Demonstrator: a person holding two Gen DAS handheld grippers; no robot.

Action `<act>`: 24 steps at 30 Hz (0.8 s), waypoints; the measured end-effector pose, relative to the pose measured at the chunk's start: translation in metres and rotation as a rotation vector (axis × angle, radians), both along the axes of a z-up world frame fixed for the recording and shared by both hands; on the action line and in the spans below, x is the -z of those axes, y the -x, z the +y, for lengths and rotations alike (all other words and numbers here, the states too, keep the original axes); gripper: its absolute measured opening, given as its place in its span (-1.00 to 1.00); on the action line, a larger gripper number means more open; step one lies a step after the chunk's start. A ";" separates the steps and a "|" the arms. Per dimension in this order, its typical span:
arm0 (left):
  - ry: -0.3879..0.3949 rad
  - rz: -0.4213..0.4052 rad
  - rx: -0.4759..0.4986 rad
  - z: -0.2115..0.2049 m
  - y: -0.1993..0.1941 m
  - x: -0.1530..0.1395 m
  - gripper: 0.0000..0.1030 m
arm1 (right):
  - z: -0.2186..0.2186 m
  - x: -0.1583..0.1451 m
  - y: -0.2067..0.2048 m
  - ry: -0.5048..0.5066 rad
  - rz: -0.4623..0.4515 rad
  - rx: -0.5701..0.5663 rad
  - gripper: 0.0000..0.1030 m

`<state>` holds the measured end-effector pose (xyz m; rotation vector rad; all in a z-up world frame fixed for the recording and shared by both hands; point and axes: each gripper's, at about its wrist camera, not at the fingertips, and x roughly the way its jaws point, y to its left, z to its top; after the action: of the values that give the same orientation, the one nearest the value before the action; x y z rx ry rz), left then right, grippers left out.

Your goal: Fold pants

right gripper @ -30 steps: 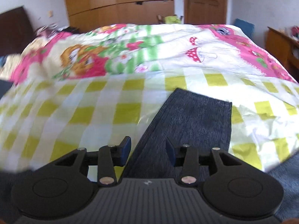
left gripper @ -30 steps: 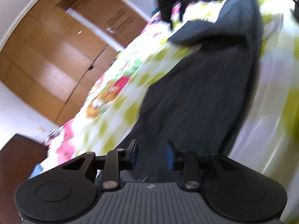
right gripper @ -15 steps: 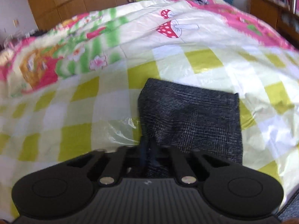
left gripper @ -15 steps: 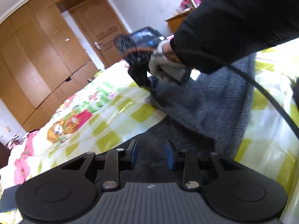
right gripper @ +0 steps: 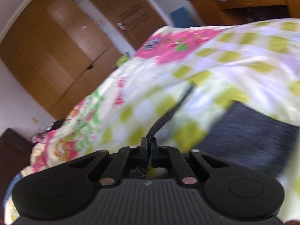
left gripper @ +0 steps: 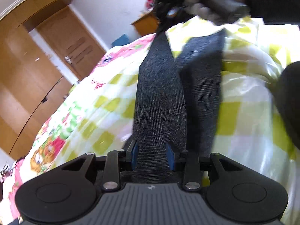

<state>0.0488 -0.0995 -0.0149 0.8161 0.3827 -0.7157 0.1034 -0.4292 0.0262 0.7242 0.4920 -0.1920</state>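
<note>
The dark charcoal woven-fabric pants (left gripper: 159, 101) stretch taut above the yellow-and-white checked bedsheet (left gripper: 243, 116). The left gripper (left gripper: 152, 156) has its jaws apart, with a strip of the cloth running between the blue pads. The right gripper (right gripper: 149, 151) has its jaws pinched together on a thin edge of the pants (right gripper: 165, 118), lifted off the bed.

The left gripper (left gripper: 152, 156) has a ribbed dark grey body with a small pale logo, two round black side housings, black linkage bars pinned with silver screws, and blue pads (left gripper: 133, 155) lining its black fingers. The right gripper (right gripper: 149, 151) is the same build, its black fingers (right gripper: 144, 150) blocky. The person's right hand (left gripper: 206, 3) wears a pale grey glove below a black sleeve (left gripper: 270, 1).
</note>
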 end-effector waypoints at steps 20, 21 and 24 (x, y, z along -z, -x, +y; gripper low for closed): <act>-0.148 0.000 0.075 -0.052 0.011 0.009 -0.08 | -0.085 0.091 -0.029 -0.510 -0.074 0.101 -0.85; -0.147 -0.001 0.074 -0.053 0.011 0.009 -0.08 | -0.087 0.091 -0.029 -0.519 -0.086 0.107 -0.90; -0.139 -0.006 0.077 -0.053 0.010 0.006 -0.08 | -0.091 0.083 -0.017 -0.501 -0.128 0.124 -0.91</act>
<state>0.0388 -0.1525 -0.0208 0.9678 0.4008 -0.7644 0.1204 -0.5205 -0.0565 1.2507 0.3747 -0.1368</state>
